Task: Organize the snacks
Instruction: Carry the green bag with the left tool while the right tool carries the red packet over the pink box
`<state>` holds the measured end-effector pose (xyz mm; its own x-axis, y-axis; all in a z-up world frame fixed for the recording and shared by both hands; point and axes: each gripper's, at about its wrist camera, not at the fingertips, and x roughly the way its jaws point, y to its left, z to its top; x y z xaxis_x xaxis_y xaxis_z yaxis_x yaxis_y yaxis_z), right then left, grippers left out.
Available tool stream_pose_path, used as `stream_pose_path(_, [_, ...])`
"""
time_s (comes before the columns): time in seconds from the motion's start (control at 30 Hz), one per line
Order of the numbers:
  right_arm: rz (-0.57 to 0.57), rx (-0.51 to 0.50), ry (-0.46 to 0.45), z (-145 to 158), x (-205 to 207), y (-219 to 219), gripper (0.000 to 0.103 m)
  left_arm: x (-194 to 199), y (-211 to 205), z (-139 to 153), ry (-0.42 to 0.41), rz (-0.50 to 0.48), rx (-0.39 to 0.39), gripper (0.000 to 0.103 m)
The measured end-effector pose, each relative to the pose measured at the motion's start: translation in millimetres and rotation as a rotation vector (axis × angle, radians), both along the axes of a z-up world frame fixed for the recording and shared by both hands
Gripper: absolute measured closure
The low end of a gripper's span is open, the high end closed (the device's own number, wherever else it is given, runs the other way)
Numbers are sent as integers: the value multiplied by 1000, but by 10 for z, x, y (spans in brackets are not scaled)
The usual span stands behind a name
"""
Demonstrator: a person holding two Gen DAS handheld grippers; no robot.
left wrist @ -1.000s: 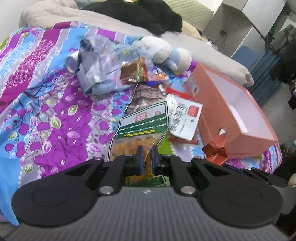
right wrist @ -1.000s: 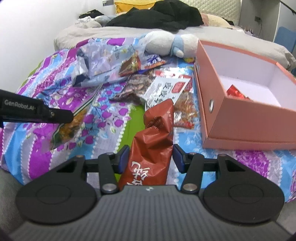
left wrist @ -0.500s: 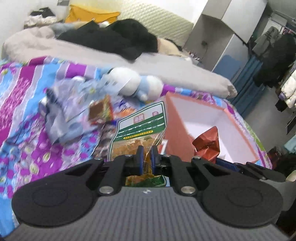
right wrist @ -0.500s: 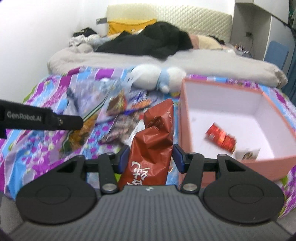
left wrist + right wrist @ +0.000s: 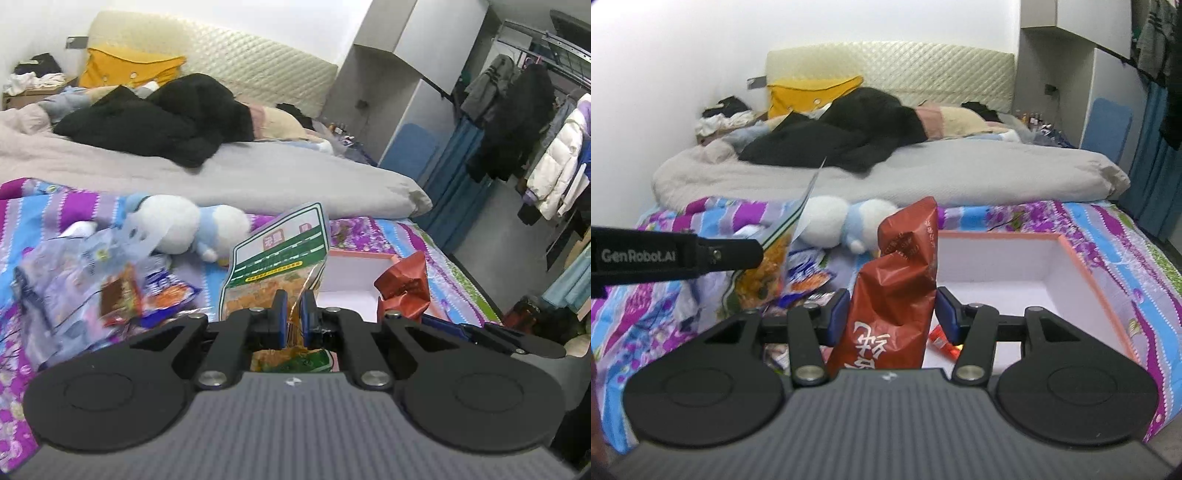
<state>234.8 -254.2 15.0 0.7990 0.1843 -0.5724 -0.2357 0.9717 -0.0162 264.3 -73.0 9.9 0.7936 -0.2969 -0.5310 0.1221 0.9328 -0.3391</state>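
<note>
My left gripper (image 5: 294, 312) is shut on a green and white snack bag (image 5: 280, 251) with orange contents, held up above the bed. The same bag (image 5: 772, 258) hangs from the left gripper's arm in the right wrist view. My right gripper (image 5: 892, 314) is shut on a crumpled red-brown snack bag (image 5: 901, 273), whose top (image 5: 406, 284) shows at the right in the left wrist view. Behind both bags lies the open pink box (image 5: 1086, 266) with a white inside; a small red packet (image 5: 942, 338) rests on its floor.
Several loose snack packets (image 5: 147, 291) and a crinkled clear bag (image 5: 66, 280) lie on the purple and blue floral sheet (image 5: 1108, 229). A white and blue plush toy (image 5: 184, 225) sits behind them. Grey duvet (image 5: 923, 173) and black clothes (image 5: 159, 118) cover the far bed. Clothes rack (image 5: 535, 122) at right.
Both grippers rose with their bags still gripped and now look more level. The box, earlier far right, now lies straight ahead behind the held bags.
</note>
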Motion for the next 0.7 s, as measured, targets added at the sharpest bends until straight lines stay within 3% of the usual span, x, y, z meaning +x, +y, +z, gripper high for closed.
stream_pose_path(0.3, [-81,20,55,-249,380,-510,49,596,-581,-233,48,-92,1,94])
stream_pose_path(0.7, [-150,19,198,-973,869,-933,49,1326,-1117,-1105,194,-172,45,94])
